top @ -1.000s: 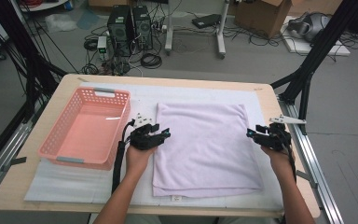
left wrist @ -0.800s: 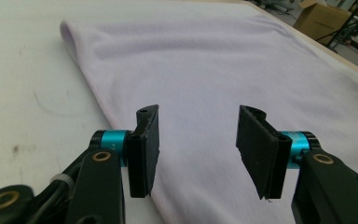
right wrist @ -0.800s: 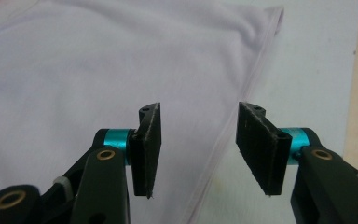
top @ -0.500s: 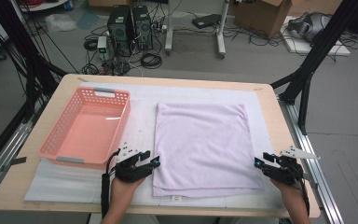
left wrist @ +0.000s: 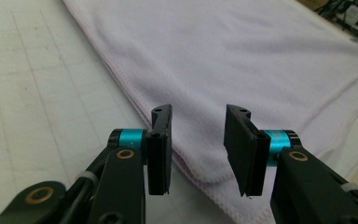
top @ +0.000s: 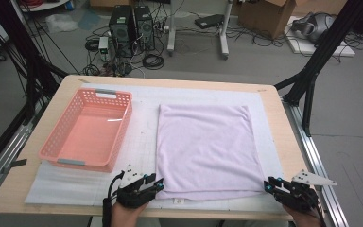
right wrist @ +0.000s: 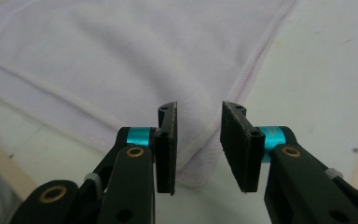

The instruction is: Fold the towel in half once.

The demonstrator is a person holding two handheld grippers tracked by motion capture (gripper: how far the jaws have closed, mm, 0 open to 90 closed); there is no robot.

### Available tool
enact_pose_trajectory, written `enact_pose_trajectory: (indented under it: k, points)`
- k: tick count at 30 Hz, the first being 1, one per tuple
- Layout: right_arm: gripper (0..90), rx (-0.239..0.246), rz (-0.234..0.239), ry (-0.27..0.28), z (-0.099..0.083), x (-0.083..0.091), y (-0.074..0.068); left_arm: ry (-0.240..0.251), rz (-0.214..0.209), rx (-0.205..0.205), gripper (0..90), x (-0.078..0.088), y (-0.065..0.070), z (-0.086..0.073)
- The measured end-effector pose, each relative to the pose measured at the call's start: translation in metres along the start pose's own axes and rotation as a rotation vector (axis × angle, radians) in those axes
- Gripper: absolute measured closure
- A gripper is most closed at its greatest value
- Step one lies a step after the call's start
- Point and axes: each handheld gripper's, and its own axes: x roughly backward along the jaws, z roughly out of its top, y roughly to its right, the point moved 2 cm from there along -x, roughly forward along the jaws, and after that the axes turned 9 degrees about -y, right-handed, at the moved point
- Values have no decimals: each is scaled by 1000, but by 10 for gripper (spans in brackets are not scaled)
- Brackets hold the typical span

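Pale lilac towel (top: 205,149), folded into a near-square, lay flat on the white mat, right of the basket, stitched hems visible, double-layered edge along the near side

high view overlooks table (top: 274,101); gripper views close on towel (top: 207,146).

A pale lilac folded cloth towel (top: 205,150) lies mid-frame on the wooden table (top: 276,101), a pink plastic lattice basket (top: 89,129) to its left.

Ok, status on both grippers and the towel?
Left gripper and right gripper open, jaws just closing, at near corners of towel. Towel flat, ungripped. Nothing in the way.
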Motion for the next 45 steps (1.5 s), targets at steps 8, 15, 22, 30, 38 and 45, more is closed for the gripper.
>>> enact_pose_trajectory:
  k: [8,15,22,30,38,45]
  points:
    - [831,41,-11,-53,-6,-8,-3,-10,83,-52,851,0,6,-5]
    - [847,49,-17,-46,-3,-8,-4,19,52,-54,865,4,6,-4]
    - [852,49,-15,-30,-2,-6,-5,67,30,-40,870,10,8,-1]
    - [869,29,29,1,-3,7,-3,68,-41,46,879,24,12,-14]
    - [868,28,55,-20,-10,16,-6,31,-46,33,879,35,19,-28]
    - [619,-21,35,13,-9,16,-3,82,9,30,600,36,14,-24]
